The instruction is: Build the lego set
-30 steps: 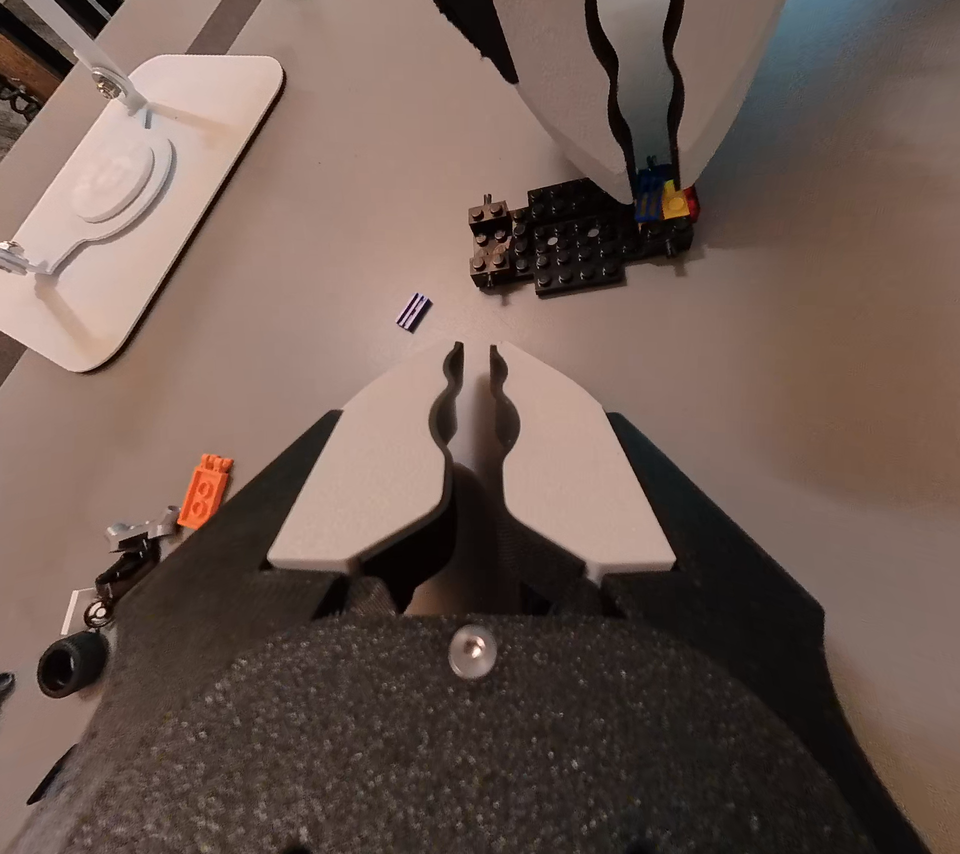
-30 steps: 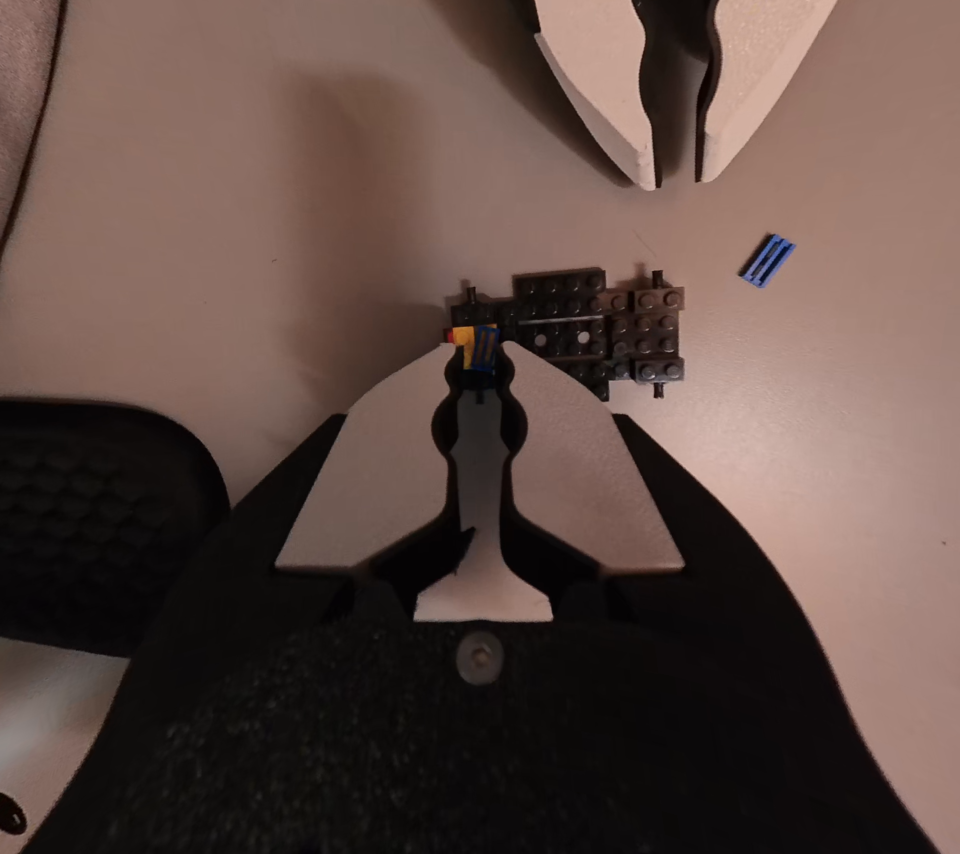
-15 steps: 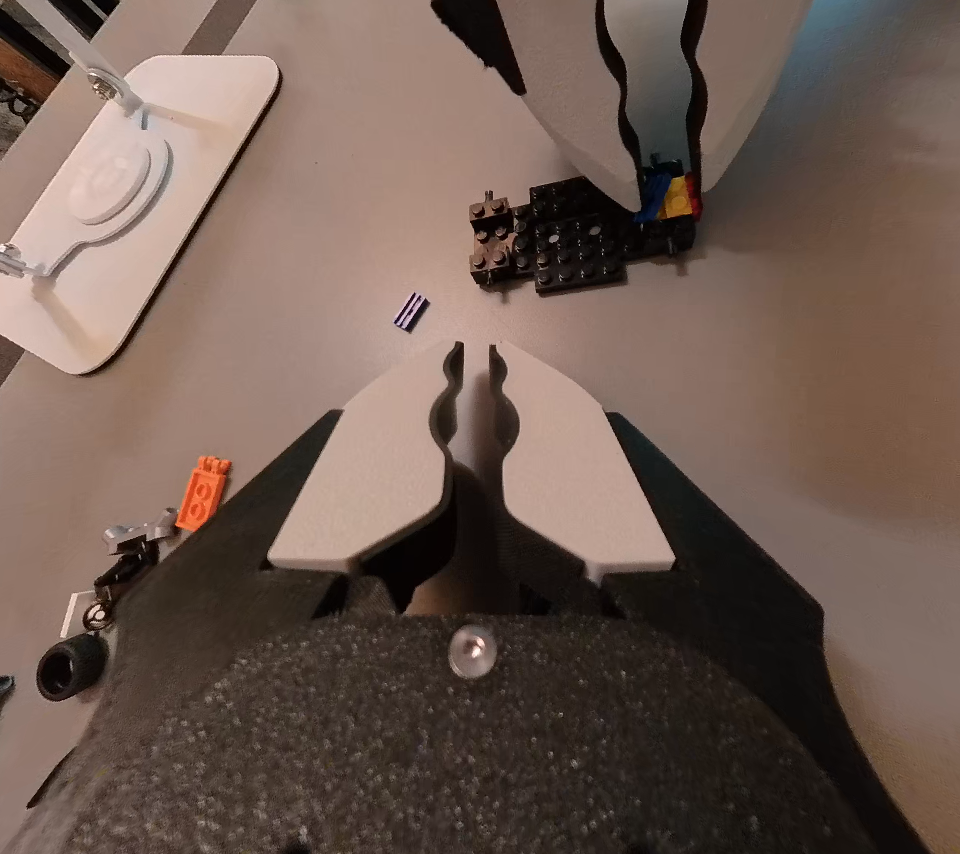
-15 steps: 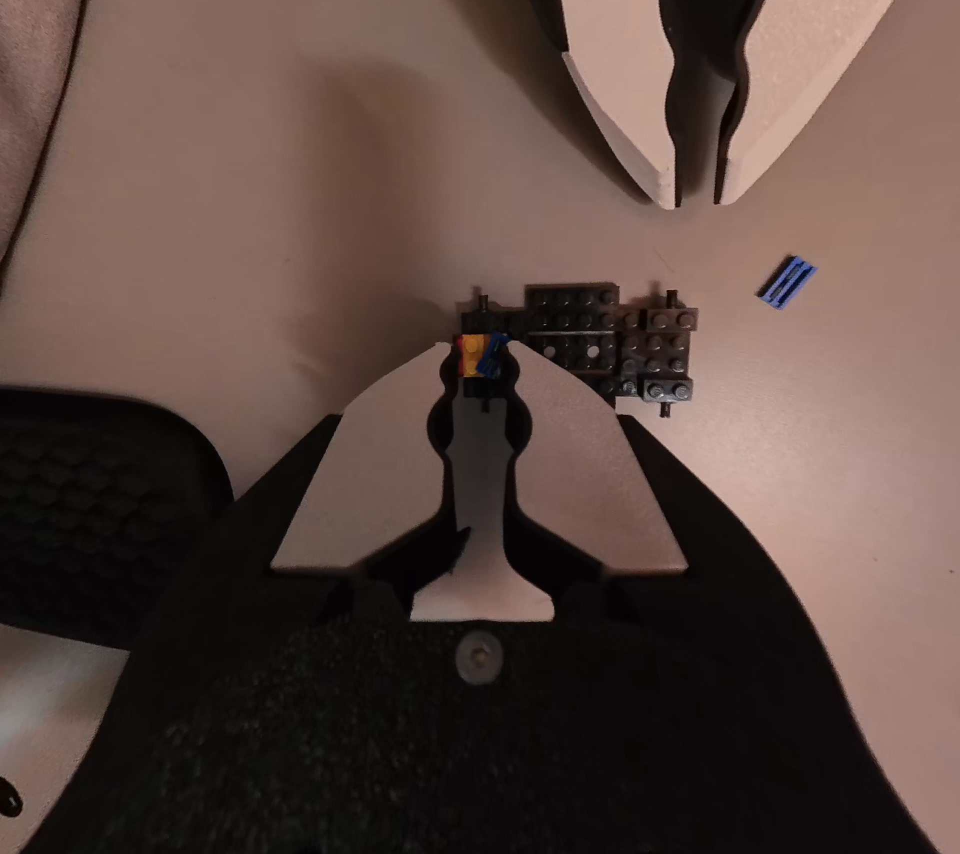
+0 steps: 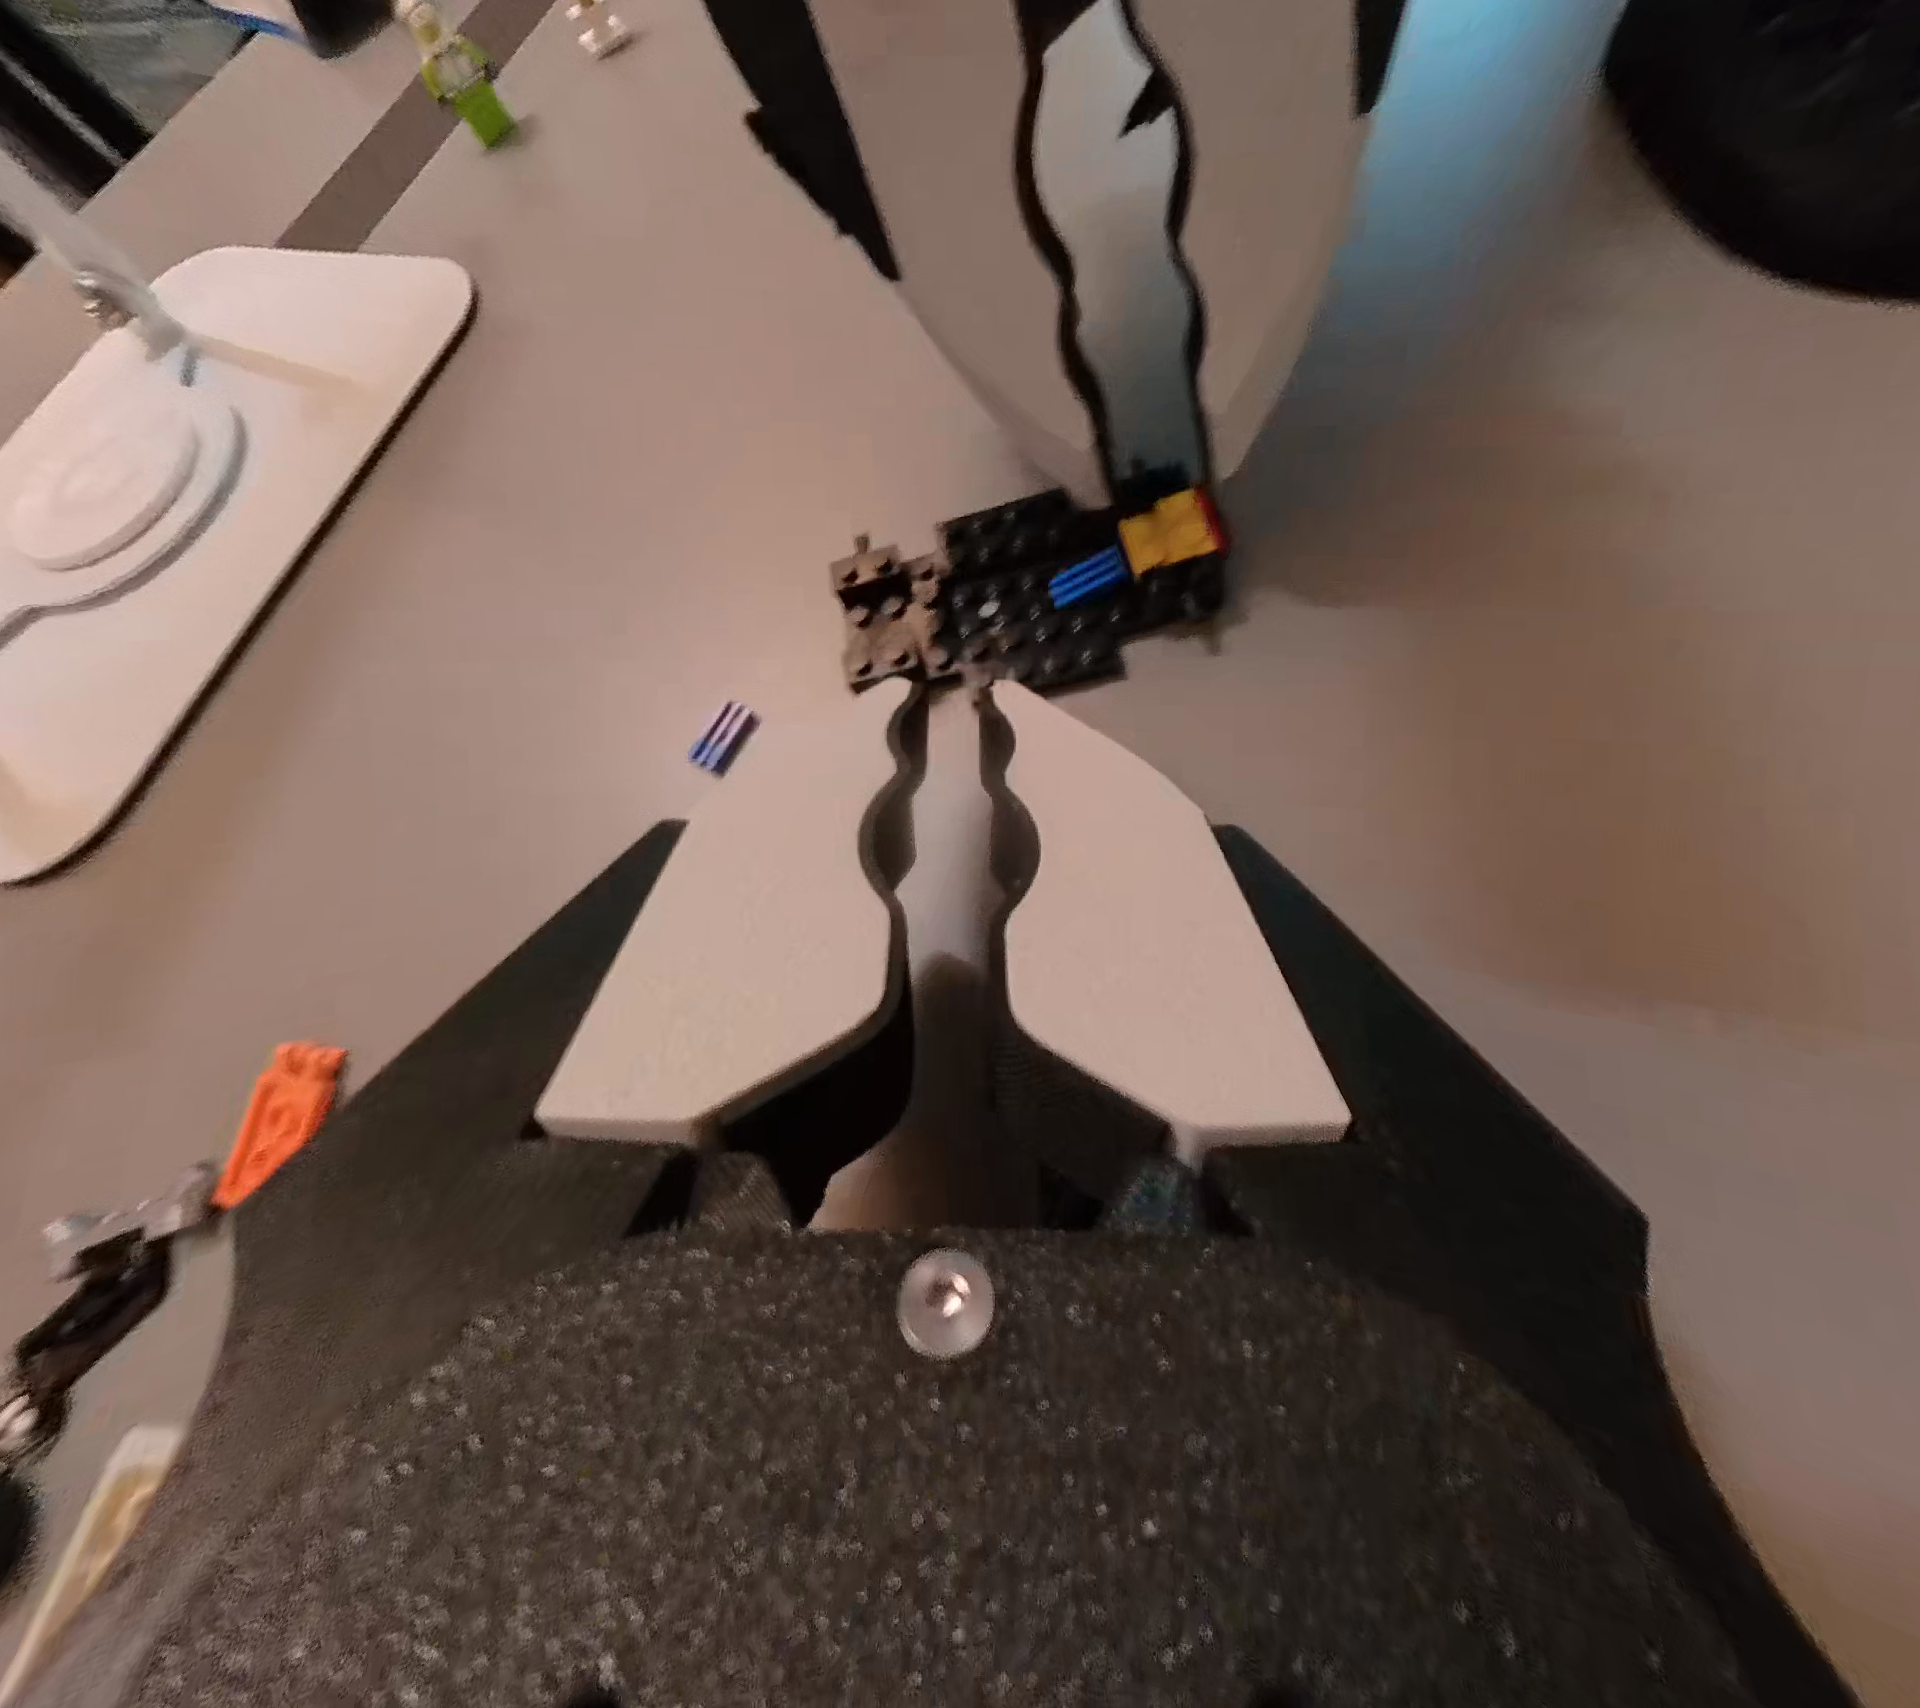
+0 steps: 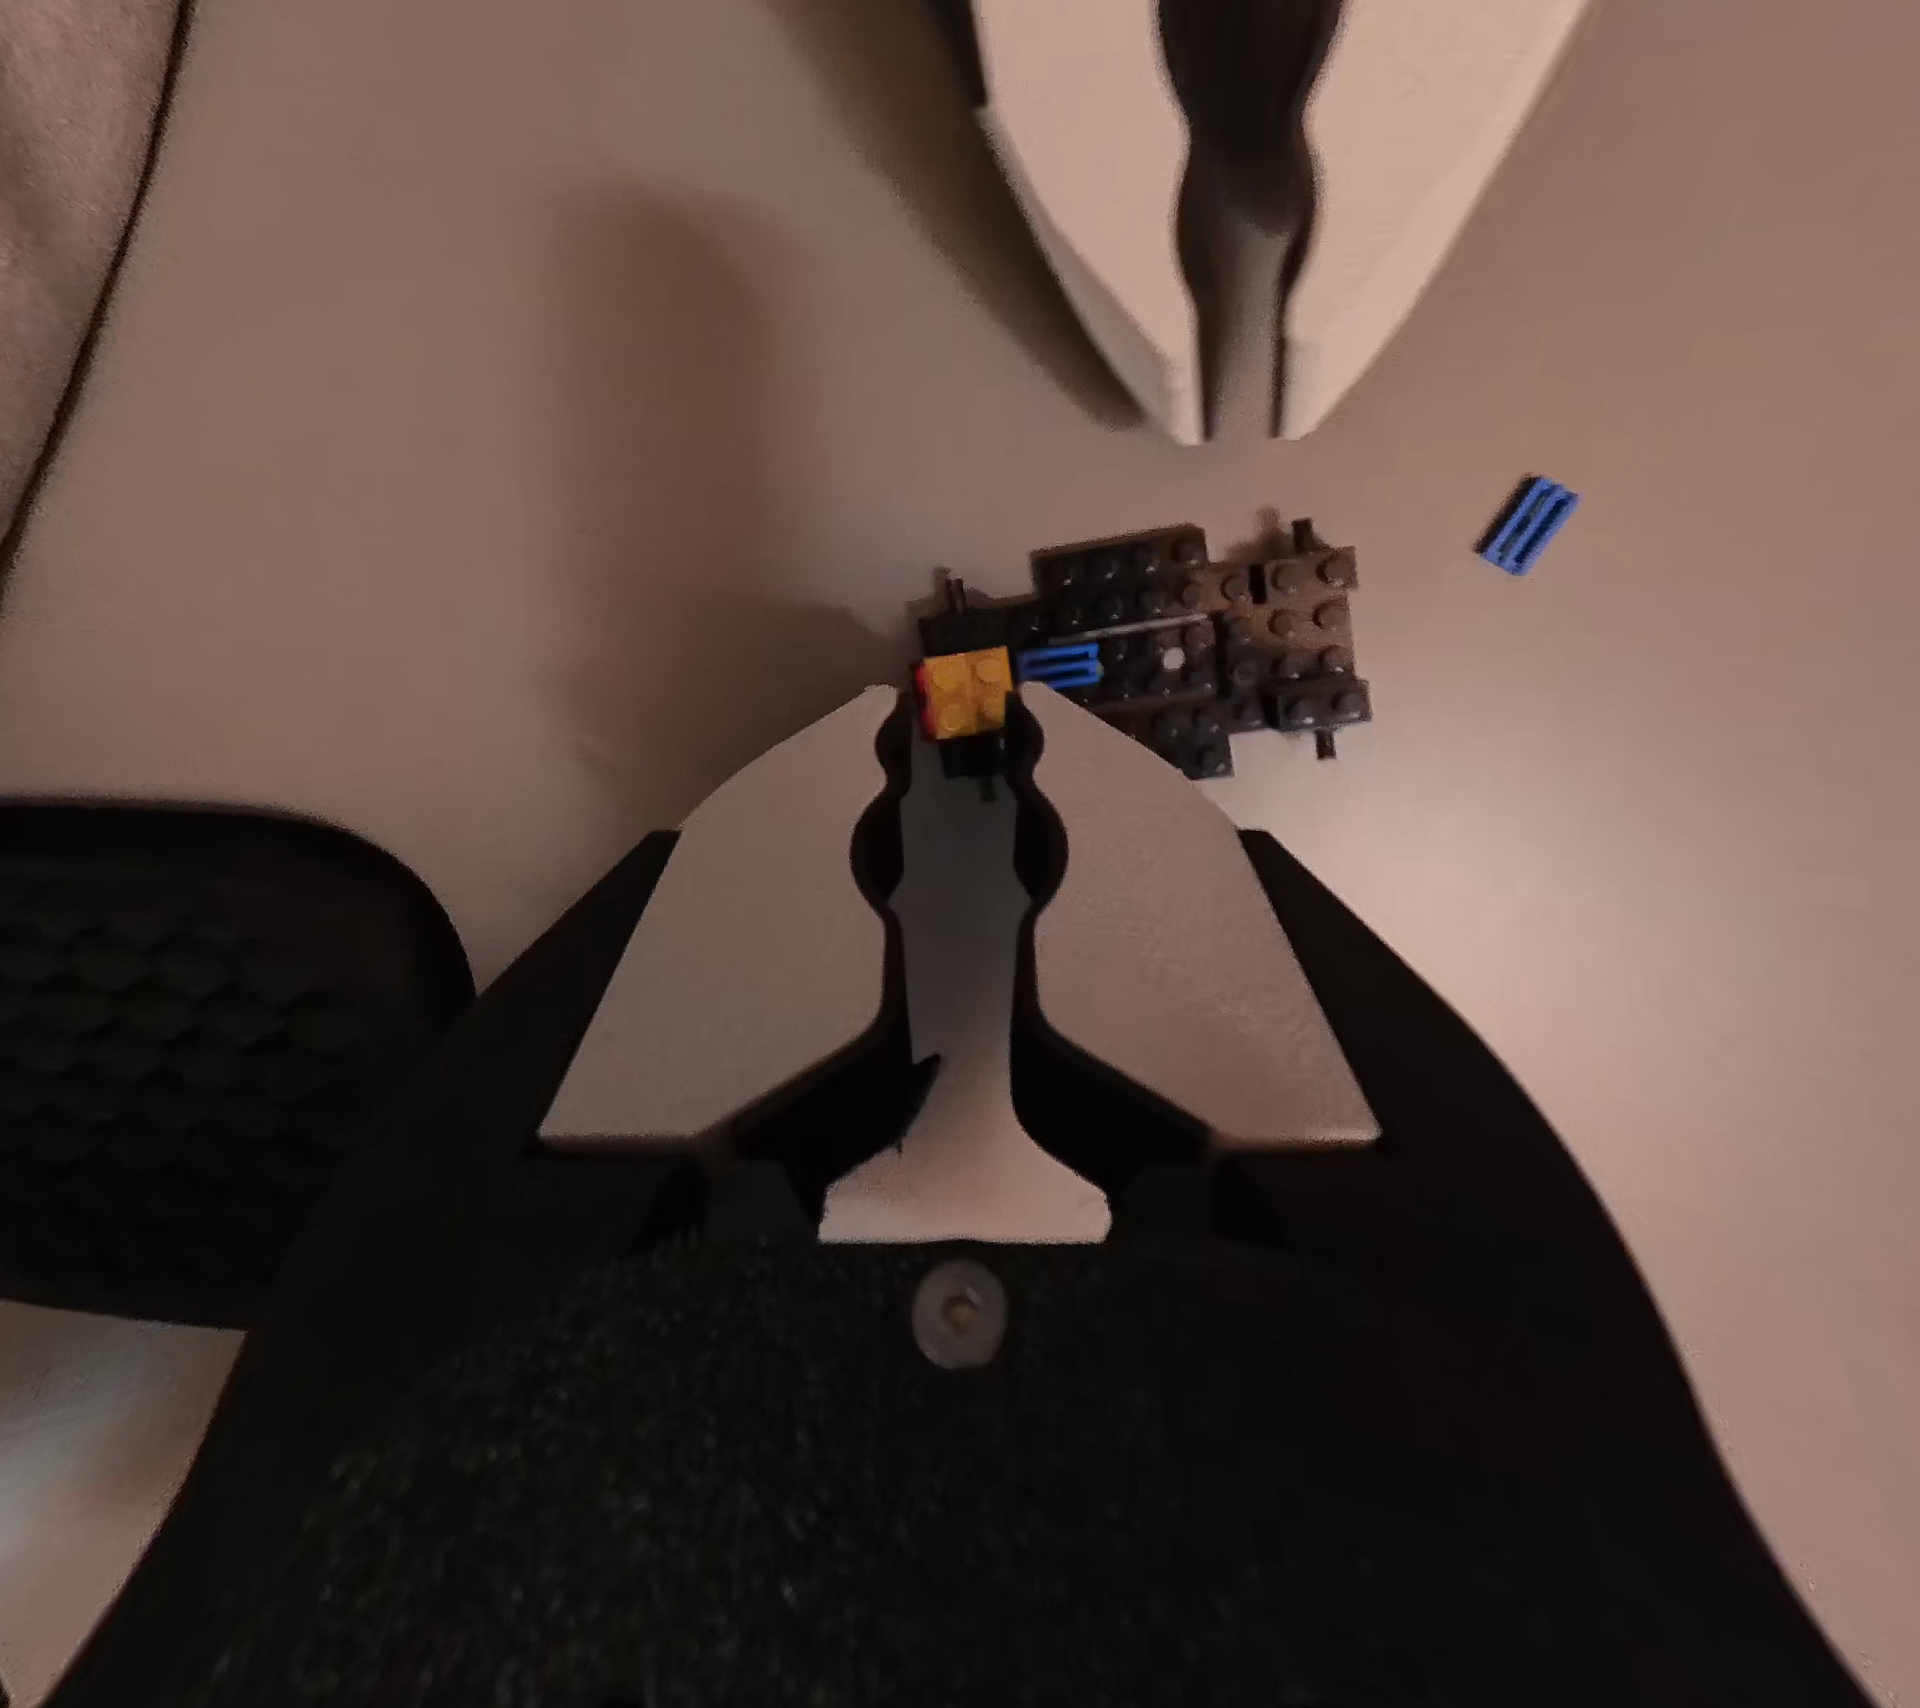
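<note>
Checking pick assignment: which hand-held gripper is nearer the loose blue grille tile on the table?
Left. The left hand-held gripper has its tips just beside the loose blue grille tile; the right hand-held gripper is across the black chassis, at its yellow brick end.

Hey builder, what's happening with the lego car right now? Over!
Left tool nearly shut, empty, tips at black chassis. Right tool open around its yellow brick end. One blue grille on chassis, spare grille loose beside it. Nothing blocking.
</note>
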Motion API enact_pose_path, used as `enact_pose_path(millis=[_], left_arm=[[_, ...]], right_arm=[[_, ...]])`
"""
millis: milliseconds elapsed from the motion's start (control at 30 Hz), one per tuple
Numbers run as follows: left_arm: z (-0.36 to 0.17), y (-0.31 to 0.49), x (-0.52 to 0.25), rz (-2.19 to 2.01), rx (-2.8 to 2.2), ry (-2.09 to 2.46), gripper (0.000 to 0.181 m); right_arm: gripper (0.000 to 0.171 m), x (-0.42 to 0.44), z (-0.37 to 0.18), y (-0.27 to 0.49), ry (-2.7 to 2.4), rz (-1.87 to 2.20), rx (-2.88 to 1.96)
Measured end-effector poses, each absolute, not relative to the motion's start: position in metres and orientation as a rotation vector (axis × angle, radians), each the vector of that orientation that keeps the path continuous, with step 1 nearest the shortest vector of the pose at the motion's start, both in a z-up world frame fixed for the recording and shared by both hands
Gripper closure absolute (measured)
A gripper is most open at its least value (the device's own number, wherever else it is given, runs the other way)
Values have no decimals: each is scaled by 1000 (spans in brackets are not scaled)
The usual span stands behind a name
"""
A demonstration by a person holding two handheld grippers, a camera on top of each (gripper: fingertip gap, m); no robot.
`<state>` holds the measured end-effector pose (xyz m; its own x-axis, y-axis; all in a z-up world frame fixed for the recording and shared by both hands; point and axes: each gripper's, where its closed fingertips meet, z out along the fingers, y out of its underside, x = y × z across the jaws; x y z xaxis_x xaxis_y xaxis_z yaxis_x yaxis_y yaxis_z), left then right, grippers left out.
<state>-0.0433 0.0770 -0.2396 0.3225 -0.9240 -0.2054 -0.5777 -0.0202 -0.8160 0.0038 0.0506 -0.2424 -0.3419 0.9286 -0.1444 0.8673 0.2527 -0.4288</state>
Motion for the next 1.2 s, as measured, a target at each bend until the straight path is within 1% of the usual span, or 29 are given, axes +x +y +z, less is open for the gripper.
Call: enact_pose_path(millis=[233,400,800,1200], left_arm=[[-244,75,-35,-505,-1731,1372,173],[-248,75,-39,-470,-1745,1372,173],[-252,75,-44,-449,-1744,1390,174],[-253,75,-48,-450,-1741,1403,174]], right_arm=[[156,-6,-243,68,-2245,695,-1846],[155,-7,-252,64,-2349,630,-1833],[152,-8,-259,62,-2453,689,-1869],[157,-12,-257,63,-2463,766,-1811]])
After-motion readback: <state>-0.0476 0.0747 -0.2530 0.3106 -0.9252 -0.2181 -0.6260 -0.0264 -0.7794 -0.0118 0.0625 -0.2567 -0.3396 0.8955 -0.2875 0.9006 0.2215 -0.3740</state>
